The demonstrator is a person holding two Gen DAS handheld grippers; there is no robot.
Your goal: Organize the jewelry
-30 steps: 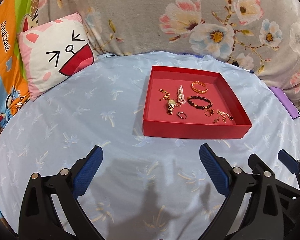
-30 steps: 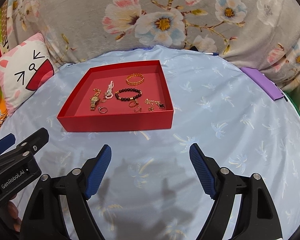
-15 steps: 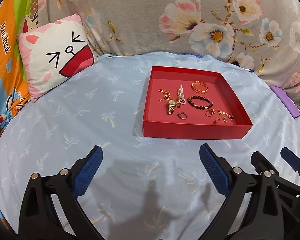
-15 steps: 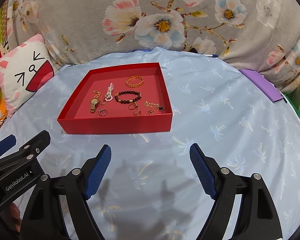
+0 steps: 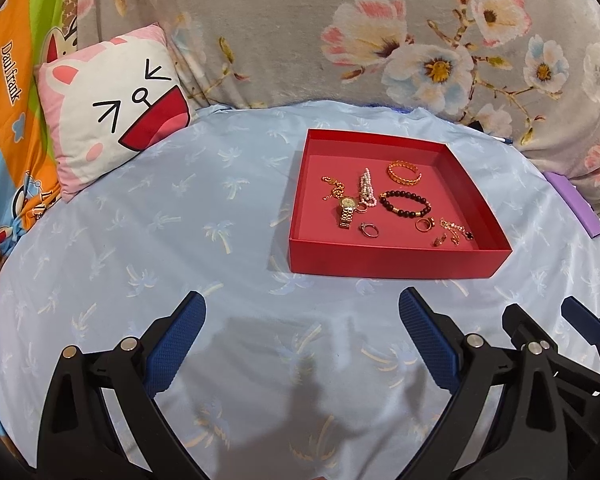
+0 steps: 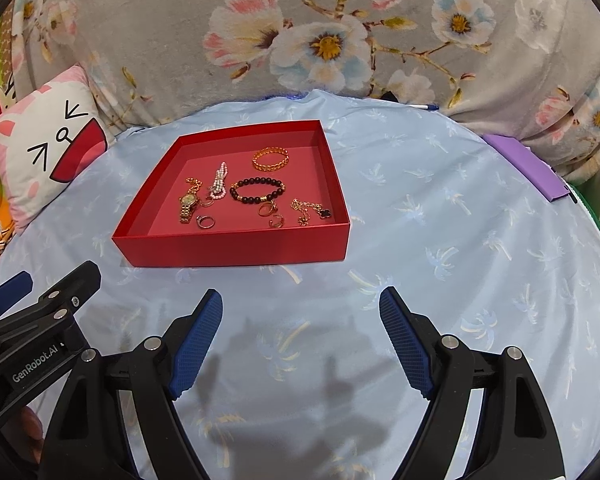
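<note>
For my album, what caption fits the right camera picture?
Open right gripper hovers before a red tray of jewelry on the blue palm-print sheet.

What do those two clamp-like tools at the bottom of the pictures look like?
Both look alike. The left gripper and right gripper each have curved black plastic arms with silver pivot bolts, tipped with ribbed blue pads. White "GenRobot.AI" lettering marks the left gripper's side. No cables or sleeves show.

The right gripper [image 6: 300, 316] has eased back a touch from the red tray [image 6: 236, 246]; the left gripper [image 5: 301, 320] barely shifted.
</note>
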